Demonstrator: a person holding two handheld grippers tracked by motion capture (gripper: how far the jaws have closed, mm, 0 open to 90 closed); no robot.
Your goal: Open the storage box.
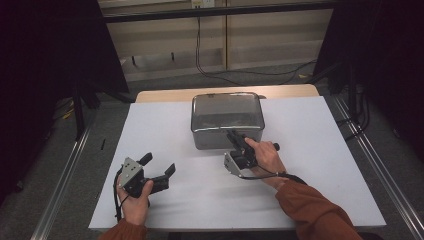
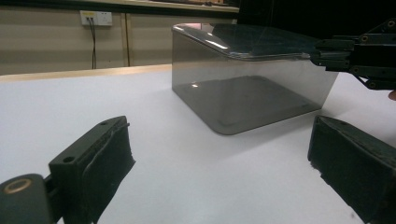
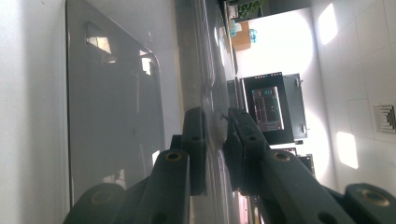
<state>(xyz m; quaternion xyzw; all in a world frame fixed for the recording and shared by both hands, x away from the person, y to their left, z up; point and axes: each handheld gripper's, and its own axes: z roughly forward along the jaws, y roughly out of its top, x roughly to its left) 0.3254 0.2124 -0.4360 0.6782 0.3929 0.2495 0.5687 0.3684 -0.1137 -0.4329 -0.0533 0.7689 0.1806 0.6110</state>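
— What takes up the most room?

— The white rectangular table top point(image 1: 310, 150), with a grey, see-through, rounded-corner plastic tub point(image 1: 227, 119) standing toward its far middle.

— And the grippers?

— The black right gripper point(image 1: 236, 138), held in the person's right hand point(image 1: 267, 157), pinches the tub's near rim — in the right gripper view one pad point(image 3: 196, 140) sits on each side of the thin wall. The black left gripper point(image 1: 159, 167), in the left hand point(image 1: 134, 200), rests low over the table well apart from the tub, jaws spread wide with nothing between them.
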